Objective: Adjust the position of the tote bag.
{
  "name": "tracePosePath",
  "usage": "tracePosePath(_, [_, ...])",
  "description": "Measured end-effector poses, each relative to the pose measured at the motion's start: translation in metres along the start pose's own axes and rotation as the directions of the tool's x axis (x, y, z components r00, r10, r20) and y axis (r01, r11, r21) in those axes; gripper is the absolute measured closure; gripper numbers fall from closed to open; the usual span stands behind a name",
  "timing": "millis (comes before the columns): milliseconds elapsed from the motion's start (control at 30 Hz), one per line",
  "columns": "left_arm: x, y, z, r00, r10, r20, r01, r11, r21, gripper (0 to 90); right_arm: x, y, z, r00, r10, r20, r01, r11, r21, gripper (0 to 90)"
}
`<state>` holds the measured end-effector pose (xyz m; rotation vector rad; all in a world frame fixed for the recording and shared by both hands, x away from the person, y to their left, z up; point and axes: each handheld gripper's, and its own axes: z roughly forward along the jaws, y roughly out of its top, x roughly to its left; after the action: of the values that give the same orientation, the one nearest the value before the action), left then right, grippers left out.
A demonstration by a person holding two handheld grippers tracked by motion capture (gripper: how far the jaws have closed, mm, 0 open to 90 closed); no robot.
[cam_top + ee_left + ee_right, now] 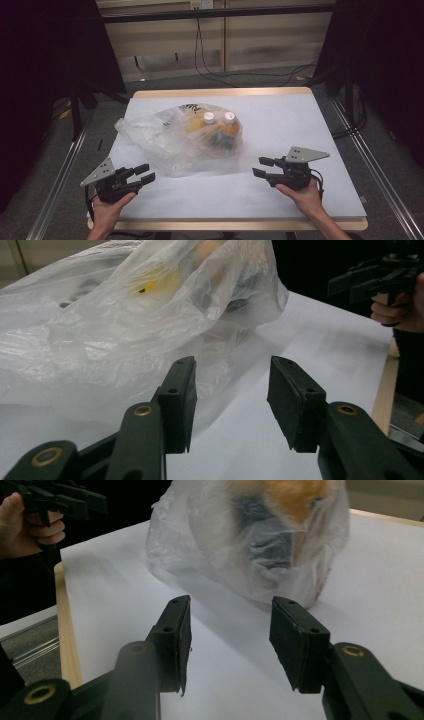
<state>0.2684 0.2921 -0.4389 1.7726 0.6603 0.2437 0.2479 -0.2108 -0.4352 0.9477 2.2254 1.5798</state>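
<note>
**Bag untouched, both tools half open**

Dim room behind, dark curtains at either side, cables trailing across a grey floor past the far edge of the pale grey desk (310, 130) with its light wooden rim. Sitting near the middle of that desk, slightly left of centre: a crumpled clear plastic bag (175, 142) with orange and yellow goods inside and two white round caps (219, 117) showing at its far right end. Lying on its side, mouth apparently toward the left, loose film spreading over the surface.

Judging by the layout, barely begun. Nothing taken out, nothing lifted, bag resting fully on the desk. Still to come, most likely: reaching in, gripping the film on both sides, then opening or emptying it.

Left tool (144, 176) held low at the near left, aimed at the bag's near edge. Seen from the left gripper view (230, 405), jaws partly apart, nothing between the pads, bare desk in the gap, film lying just beyond the tips without contact. Right tool (263, 166) held at the near right, pointing left toward the bag's rounded end, apart from it. Seen from the right gripper view (230, 645), same middling gap, empty, bag ahead across open desk. Neither tool gripping or touching anything.
</note>
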Motion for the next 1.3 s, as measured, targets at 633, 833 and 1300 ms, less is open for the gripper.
tracePosePath(633, [0.001,0.0,0.006,1.0,0.005,-0.004,-0.005,0.999,0.044,59.7,0.034,0.032,0.077,0.9834,-0.048,-0.175,0.06,0.996,0.064,59.4])
tracePosePath(833, [0.0,0.0,0.006,0.9998,0.014,-0.011,-0.014,0.9982,0.059,62.2,0.041,0.041,0.097,0.9758,-0.063,-0.209,0.08,0.994,0.073,61.5])
tracePosePath(1300, [0.0,0.0,0.007,0.9995,0.019,-0.025,-0.017,0.9968,0.078,65.1,0.054,0.072,0.14,0.963,-0.092,-0.254,0.112,0.991,0.069,69.0])
